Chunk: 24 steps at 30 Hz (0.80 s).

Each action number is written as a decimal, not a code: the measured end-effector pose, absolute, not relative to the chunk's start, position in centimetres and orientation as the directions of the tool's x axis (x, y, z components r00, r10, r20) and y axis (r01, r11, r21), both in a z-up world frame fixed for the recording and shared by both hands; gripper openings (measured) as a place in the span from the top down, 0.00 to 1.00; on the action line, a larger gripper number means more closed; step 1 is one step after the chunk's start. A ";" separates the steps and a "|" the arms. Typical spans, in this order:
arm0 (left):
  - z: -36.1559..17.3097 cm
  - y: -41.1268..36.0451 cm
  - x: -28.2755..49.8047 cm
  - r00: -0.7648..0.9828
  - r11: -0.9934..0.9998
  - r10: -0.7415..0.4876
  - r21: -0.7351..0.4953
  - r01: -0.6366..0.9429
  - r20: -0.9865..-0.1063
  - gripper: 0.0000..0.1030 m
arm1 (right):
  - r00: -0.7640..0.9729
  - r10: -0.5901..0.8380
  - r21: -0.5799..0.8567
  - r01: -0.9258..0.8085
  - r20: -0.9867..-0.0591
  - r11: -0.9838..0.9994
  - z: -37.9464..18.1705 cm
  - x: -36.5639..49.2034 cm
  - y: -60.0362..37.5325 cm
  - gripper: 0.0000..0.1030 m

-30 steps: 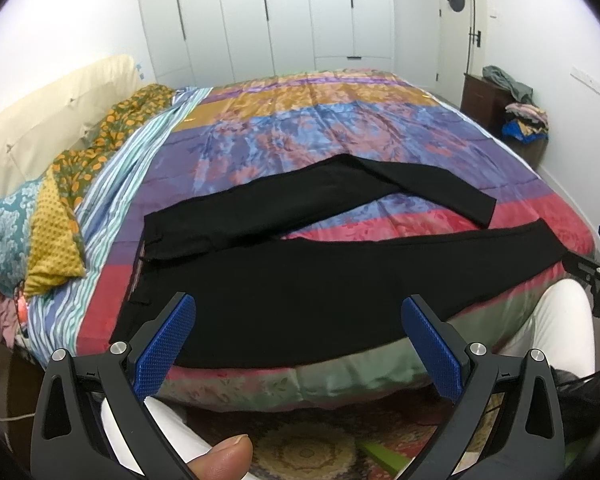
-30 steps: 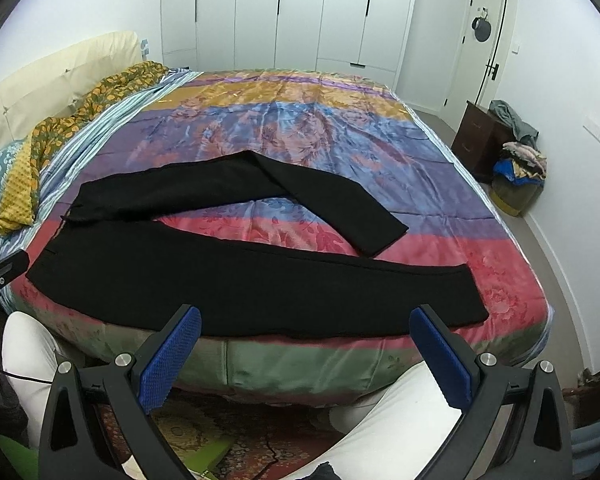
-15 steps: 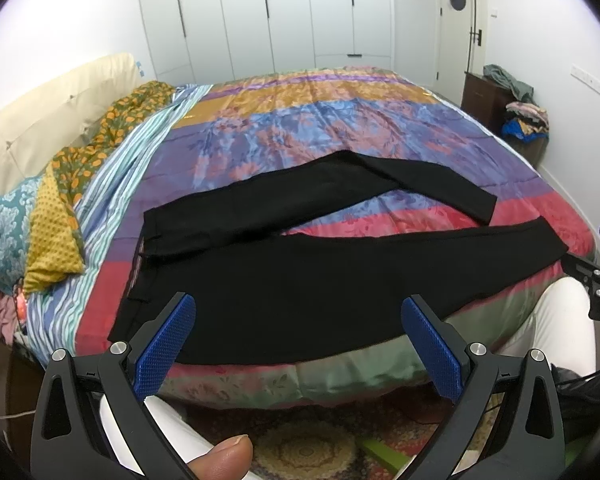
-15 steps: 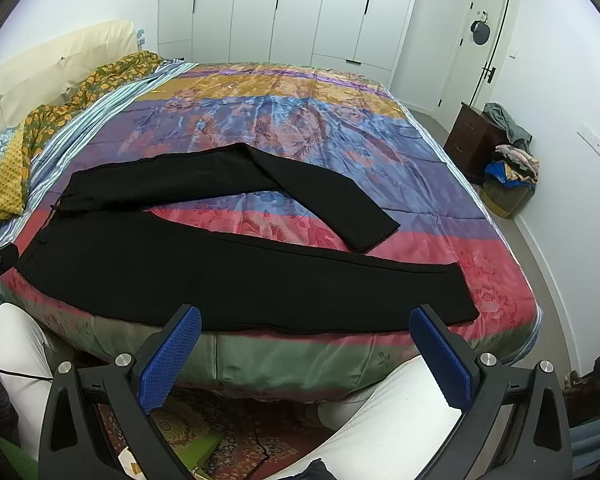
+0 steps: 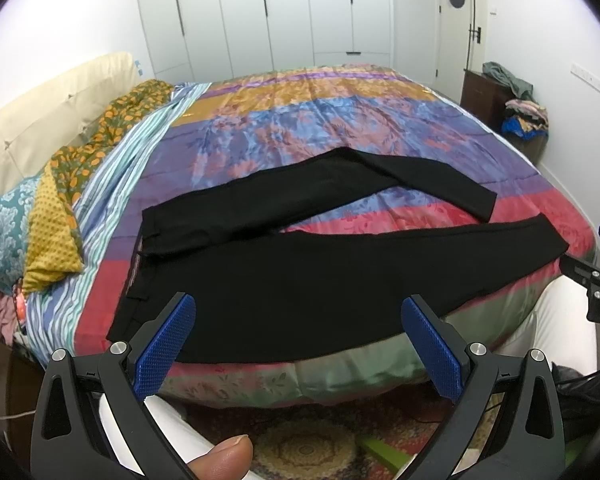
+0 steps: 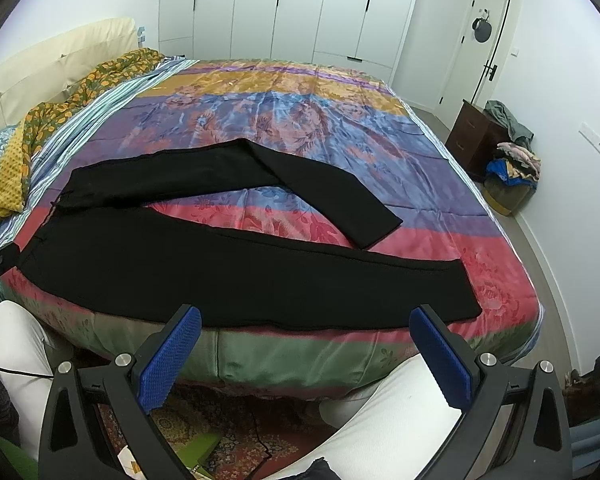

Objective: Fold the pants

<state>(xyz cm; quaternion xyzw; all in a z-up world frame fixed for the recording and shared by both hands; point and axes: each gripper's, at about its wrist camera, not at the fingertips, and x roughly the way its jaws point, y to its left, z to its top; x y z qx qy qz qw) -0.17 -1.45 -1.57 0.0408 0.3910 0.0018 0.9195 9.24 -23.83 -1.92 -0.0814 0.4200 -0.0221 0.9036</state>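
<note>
Lying limp and light on bed point(image 6: 452, 148), black pants point(image 6: 228, 272) best pinched at far leg hem; left gripper point(image 5: 300, 344) and right gripper point(image 6: 304, 354) spread, empty.

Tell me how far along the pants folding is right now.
Done: the black pants lie spread on the bed, legs apart, far leg bent. In hand: nothing; the left tool and right tool are open, short of the cloth. Left: every fold.

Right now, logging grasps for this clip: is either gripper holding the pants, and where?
Nothing is held. The left gripper and right gripper are open, short of the black pants.
</note>
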 end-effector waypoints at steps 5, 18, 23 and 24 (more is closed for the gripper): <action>-1.6 -1.6 -0.2 0.693 0.996 0.036 0.079 0.030 -0.720 0.00 | 0.651 -0.098 -0.153 -0.028 -0.753 0.988 -2.1 9.0 -24.0 0.00; -1.8 -1.0 -0.2 0.699 0.997 0.035 0.077 0.028 -0.714 0.00 | 0.653 -0.069 -0.145 -0.064 -0.754 0.987 -2.2 9.0 -23.0 0.00; -1.8 -0.9 -0.1 0.698 0.997 0.036 0.078 0.028 -0.716 0.00 | 0.654 -0.067 -0.147 -0.068 -0.753 0.987 -2.1 8.9 -22.8 0.00; -1.8 -1.0 -0.1 0.698 0.997 0.036 0.078 0.028 -0.715 0.00 | 0.654 -0.066 -0.147 -0.069 -0.753 0.987 -2.1 8.9 -22.7 0.00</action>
